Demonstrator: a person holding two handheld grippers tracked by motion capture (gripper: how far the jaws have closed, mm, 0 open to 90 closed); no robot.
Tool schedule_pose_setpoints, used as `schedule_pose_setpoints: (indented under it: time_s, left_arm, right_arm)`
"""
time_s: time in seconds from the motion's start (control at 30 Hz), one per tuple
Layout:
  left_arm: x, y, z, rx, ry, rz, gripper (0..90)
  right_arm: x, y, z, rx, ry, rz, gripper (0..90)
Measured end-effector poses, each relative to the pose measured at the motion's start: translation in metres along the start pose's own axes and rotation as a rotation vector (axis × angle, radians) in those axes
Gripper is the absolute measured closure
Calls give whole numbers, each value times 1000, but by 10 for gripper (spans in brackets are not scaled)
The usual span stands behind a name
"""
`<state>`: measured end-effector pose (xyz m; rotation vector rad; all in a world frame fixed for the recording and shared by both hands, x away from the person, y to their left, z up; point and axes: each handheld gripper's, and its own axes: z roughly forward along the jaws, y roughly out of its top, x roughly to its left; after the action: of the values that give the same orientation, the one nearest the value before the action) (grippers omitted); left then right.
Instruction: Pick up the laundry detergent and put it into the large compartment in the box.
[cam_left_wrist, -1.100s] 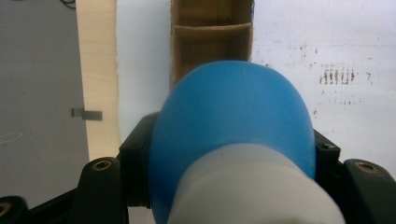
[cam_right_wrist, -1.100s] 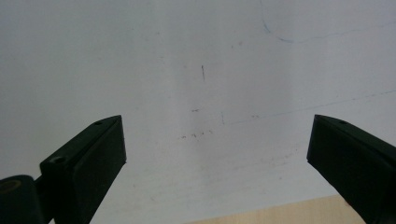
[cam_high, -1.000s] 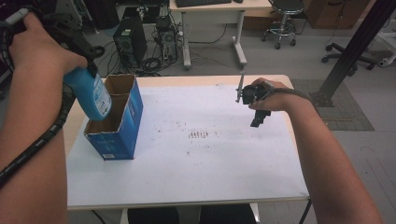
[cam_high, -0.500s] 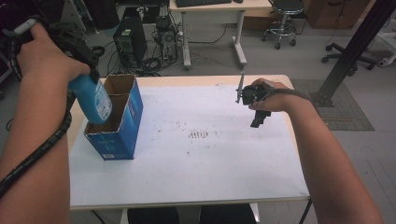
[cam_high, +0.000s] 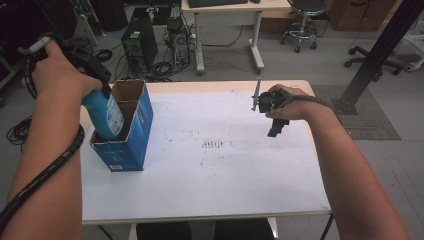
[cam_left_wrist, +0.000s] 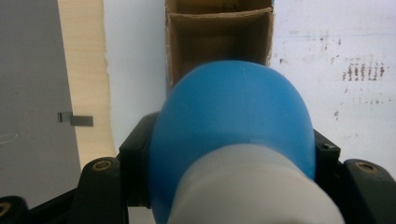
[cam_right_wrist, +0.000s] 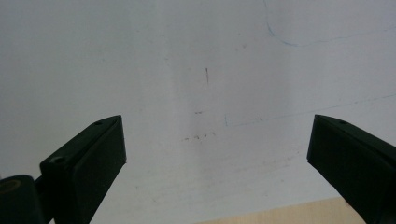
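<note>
A computer tower (cam_high: 136, 46), a stool (cam_high: 304, 15) and a desk (cam_high: 225, 10) stand behind the white table (cam_high: 225, 180).

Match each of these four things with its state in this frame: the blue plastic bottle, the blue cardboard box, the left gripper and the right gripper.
1. blue plastic bottle
2. blue cardboard box
3. left gripper
4. right gripper

a. jaws apart, nothing between them
b. standing on the white table, top open
c. clamped around the bottle
d. partly down inside the box

Pairs: 1-d, 2-b, 3-c, 4-a
</note>
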<state>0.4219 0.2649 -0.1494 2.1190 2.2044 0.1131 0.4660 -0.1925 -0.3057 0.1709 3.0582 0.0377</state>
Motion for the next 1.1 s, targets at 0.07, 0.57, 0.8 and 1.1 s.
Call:
schedule_pose_setpoints:
  time_s: [0.07, 0.57, 0.8, 1.1]
  left_arm:
    - [1, 1, 8, 0, -3, -1, 372]
    - [4, 5, 49, 45, -11, 0, 372]
    - [3, 6, 60, 47, -18, 6, 372]
    - [2, 5, 79, 61, -25, 13, 372]
  right_arm:
    - [0, 0, 1, -3, -1, -6, 45]
    - [1, 0, 6, 0, 4, -8, 45]
    - [0, 0, 6, -2, 4, -9, 45]
    - [1, 0, 6, 3, 3, -4, 45]
